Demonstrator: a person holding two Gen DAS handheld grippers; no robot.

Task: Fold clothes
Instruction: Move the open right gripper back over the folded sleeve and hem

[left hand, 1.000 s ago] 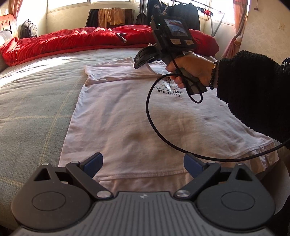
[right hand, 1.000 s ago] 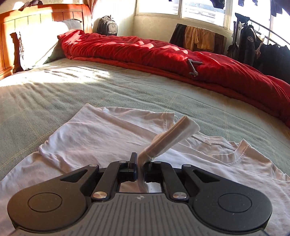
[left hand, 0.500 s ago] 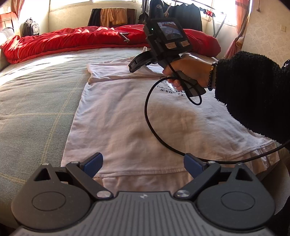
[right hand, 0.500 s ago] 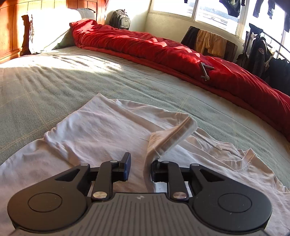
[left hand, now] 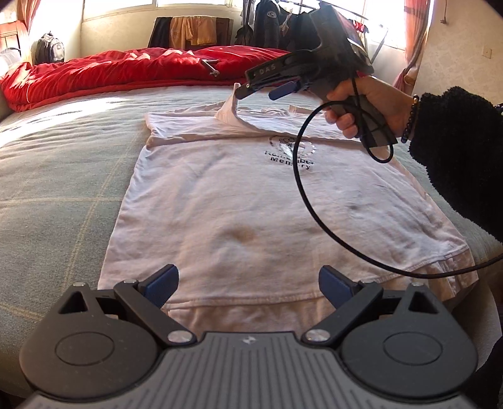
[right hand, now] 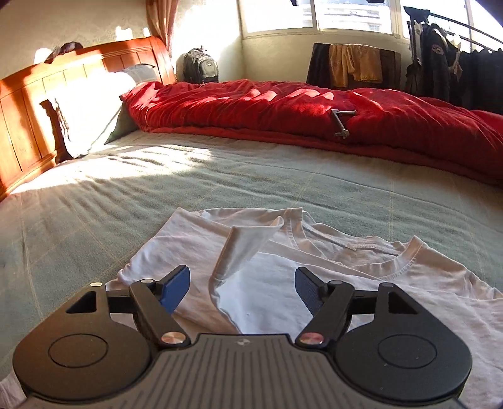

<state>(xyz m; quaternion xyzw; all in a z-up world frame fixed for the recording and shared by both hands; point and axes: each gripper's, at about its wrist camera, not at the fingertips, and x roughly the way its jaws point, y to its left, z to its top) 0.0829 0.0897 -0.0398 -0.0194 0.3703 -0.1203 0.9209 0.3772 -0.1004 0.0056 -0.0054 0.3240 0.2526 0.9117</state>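
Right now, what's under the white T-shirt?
The white T-shirt lies spread on the green bedspread, which shows all around it. Whatever else is beneath the shirt is covered by the cloth.

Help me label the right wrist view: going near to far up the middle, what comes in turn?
right gripper, its jaws opening with nothing pressed between them → white T-shirt with its raised sleeve fold → green bedspread → red duvet → window.
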